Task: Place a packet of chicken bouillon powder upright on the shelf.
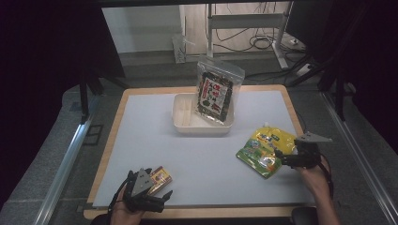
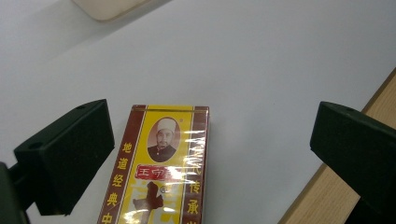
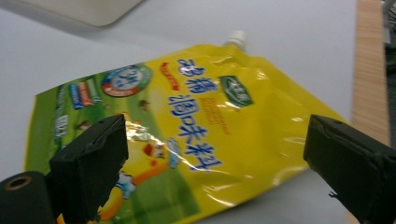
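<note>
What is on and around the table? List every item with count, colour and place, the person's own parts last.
table: one, pale grey top with wooden rim, centre.
tray: one, cream, far middle of the table.
snack bag: one, clear with a dark printed pack, standing tilted in the tray.
spout pouch: one, yellow and green, lying flat at near right.
small box: one, red and yellow, lying flat at near left.
left gripper: one, black, jaws open around the small box.
right gripper: one, black, jaws open over the spout pouch.
</note>
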`<state>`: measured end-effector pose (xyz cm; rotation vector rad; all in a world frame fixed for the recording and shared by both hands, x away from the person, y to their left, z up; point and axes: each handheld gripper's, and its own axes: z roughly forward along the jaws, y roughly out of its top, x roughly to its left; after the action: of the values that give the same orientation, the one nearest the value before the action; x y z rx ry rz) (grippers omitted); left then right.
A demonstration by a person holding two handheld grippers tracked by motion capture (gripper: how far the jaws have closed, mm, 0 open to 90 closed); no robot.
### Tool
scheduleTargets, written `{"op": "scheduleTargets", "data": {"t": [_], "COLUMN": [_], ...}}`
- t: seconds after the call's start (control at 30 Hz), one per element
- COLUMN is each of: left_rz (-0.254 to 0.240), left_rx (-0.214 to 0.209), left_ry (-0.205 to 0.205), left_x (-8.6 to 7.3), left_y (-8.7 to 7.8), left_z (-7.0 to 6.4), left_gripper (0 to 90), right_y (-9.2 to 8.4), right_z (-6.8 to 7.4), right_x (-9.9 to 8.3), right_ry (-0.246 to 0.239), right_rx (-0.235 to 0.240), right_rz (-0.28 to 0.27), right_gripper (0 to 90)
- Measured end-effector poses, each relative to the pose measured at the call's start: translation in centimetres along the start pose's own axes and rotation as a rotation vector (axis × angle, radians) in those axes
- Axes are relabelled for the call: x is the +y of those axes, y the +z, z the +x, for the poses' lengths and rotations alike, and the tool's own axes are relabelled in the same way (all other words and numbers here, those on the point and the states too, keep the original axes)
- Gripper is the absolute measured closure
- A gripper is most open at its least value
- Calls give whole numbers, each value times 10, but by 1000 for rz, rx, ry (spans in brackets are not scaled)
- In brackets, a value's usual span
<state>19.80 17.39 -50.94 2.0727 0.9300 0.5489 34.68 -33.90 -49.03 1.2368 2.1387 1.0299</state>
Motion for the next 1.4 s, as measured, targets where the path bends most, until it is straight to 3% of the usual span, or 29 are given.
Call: {"op": "scheduleTargets", "data": {"t": [0.23,0.63,0.83,1.03,1.27,1.4], "left_rz": [5,13,13,15,21,23], "left_rx": [-2,-5,-4,-3,-2,0], "left_ry": [4,13,12,11,20,22], "left_x": [0,0,0,0,0,1], "left_y": [1,3,3,3,4,4], "left_z": [-1,-2,-2,-2,-2,-3], "left_gripper": [0,0,0,0,0,0], "right_y": [-2,14,20,24,23,26], "right_z": [-19,-24,-27,-29,-31,-29], "right_x": [-9,-14,-13,-10,-4,3], "right_ry": [62,127,160,191,184,152], "right_rx": [-20,2,21,29,58,34], "right_rz": [25,76,70,74,57,64], "right_gripper": [46,13,18,123,320,397]}}
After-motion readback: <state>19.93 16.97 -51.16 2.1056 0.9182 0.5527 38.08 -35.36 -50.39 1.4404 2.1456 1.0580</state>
